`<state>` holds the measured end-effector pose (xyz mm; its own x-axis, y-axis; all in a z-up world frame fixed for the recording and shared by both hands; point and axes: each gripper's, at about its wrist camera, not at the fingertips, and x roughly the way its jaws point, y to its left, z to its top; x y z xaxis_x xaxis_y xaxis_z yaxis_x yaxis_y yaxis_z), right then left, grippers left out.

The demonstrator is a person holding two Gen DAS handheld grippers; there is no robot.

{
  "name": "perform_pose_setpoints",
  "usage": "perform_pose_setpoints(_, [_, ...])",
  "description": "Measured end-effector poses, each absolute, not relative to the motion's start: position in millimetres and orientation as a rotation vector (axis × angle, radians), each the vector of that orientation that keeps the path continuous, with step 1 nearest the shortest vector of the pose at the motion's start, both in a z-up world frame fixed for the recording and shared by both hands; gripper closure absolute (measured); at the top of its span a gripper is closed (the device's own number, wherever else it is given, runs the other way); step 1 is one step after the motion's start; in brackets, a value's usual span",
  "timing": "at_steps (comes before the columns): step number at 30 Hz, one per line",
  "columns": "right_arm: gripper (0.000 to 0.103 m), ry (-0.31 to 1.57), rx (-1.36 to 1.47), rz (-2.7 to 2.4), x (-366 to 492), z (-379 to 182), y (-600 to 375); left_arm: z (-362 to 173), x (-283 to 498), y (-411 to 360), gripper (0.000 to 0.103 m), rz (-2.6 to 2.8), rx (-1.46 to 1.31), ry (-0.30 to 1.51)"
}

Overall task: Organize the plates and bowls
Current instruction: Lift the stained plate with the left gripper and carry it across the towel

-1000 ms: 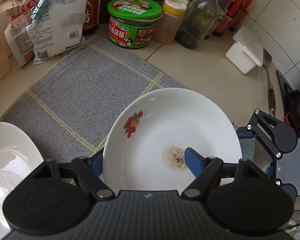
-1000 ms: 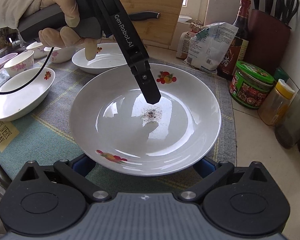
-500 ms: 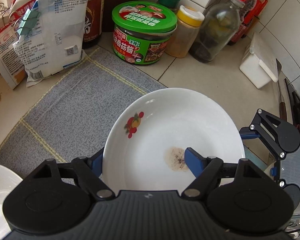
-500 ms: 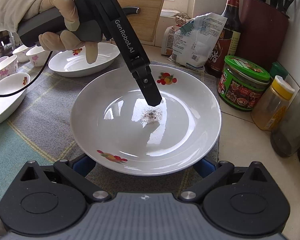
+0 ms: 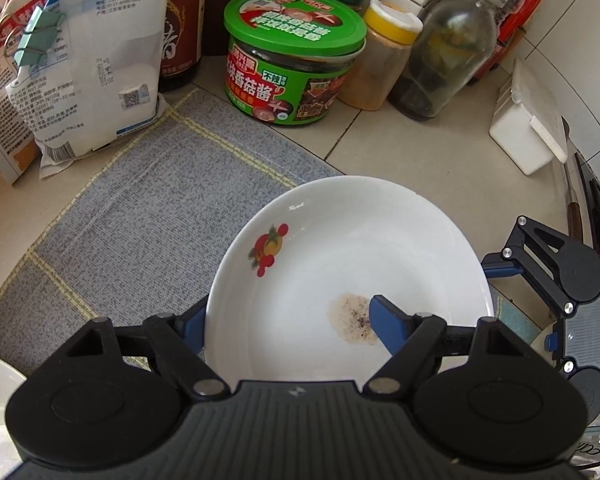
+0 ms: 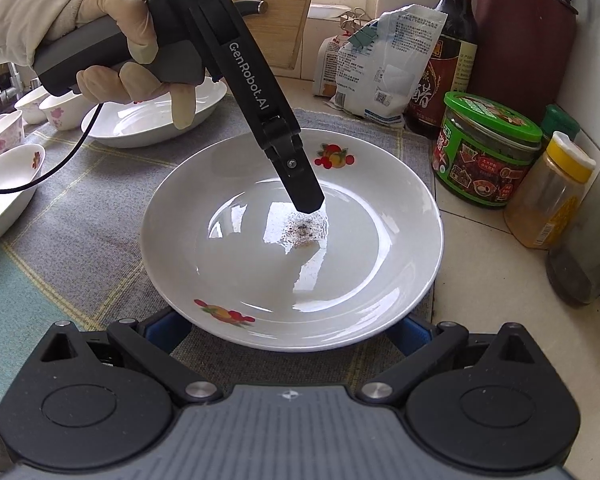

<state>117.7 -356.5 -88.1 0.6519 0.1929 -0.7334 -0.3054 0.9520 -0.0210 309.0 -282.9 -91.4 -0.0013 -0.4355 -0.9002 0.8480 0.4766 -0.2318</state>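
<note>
The left gripper [image 5: 284, 316] is being seen clamped across the wall of the white plate [image 5: 340, 240]: one blue finger [image 5: 384, 320] is being pressed inside, on a brown speckled residue near the plate's centre, while the other is being kept outside the rim at 9 o'clock. In the right wrist view only the inner finger is being shown. There, the glove-covered hand [image 6: 112, 40] is being seen wrapped around the handle at 10 o'clock, which the left view lacks.

The right gripper [image 6: 290, 332] is being held at the plate's 6 o'clock edge. Its tips are being hidden under the rim, so whether it is gripping cannot be told.

The plate is being kept over the corner of a grey mat [image 5: 140, 220], with a green-lidded jar [image 5: 292, 60] at 12 o'clock. Only in the right view are a wide white dish [image 6: 148, 124] and small bowls [image 6: 60, 114] being shown, at 10 o'clock on the mat.
</note>
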Motion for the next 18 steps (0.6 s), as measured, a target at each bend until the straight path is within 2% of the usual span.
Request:
perform_pose_setpoints(9, [0.000, 0.817, -0.136, 0.270, 118.2, -88.3, -357.2, -91.7, 310.0, -283.9, 0.023, -1.062, 0.443, 1.172])
perform_pose_setpoints(18, [0.000, 0.800, -0.135, 0.245, 105.8, -80.4, -358.0, -74.0, 301.9, -276.9, 0.018, -1.048, 0.455, 1.103])
